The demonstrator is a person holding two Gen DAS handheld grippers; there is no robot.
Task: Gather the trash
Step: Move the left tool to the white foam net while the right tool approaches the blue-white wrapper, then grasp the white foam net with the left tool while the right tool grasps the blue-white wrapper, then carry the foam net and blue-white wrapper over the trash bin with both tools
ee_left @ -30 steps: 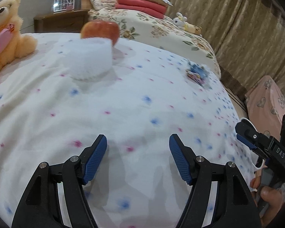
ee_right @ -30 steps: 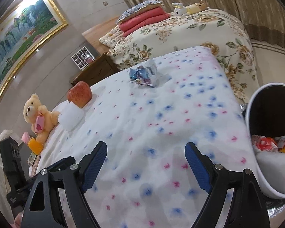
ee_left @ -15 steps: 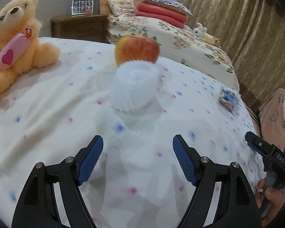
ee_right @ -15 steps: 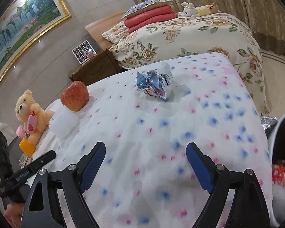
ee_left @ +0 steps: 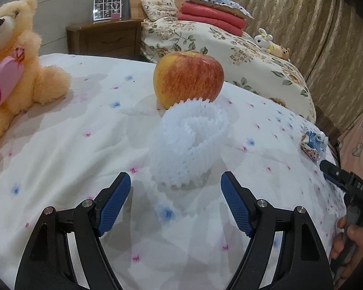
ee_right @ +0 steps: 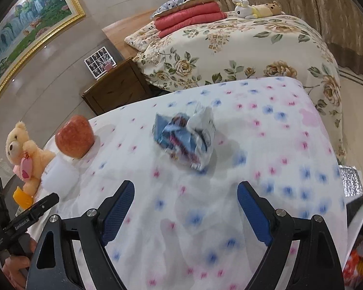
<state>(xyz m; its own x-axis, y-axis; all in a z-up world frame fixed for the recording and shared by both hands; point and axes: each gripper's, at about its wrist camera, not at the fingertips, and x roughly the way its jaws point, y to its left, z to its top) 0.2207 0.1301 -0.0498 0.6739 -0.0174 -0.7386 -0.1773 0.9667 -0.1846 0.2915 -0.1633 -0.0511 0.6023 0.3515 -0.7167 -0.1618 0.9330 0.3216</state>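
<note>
A white foam fruit net (ee_left: 188,142) lies on the flower-dotted sheet (ee_left: 60,145), touching a red-yellow apple (ee_left: 188,77) behind it. My left gripper (ee_left: 175,177) is open just short of the net, with nothing between its fingers. A crumpled blue-and-white wrapper (ee_right: 185,137) lies further along the same sheet, also seen as a small wrapper (ee_left: 313,143) at the right of the left wrist view. My right gripper (ee_right: 185,185) is open, a short way before the wrapper and apart from it.
A plush bear (ee_left: 14,72) sits at the left of the sheet. The white rim of a trash bin (ee_right: 358,207) with colourful scraps shows at the right edge. Behind are a wooden nightstand (ee_left: 104,36) and a floral-quilted bed (ee_right: 242,48).
Both grippers moved forward over the sheet: the net and apple now loom before the left one, the wrapper before the right. The left jaws widened slightly. The bin slid to the right edge.
</note>
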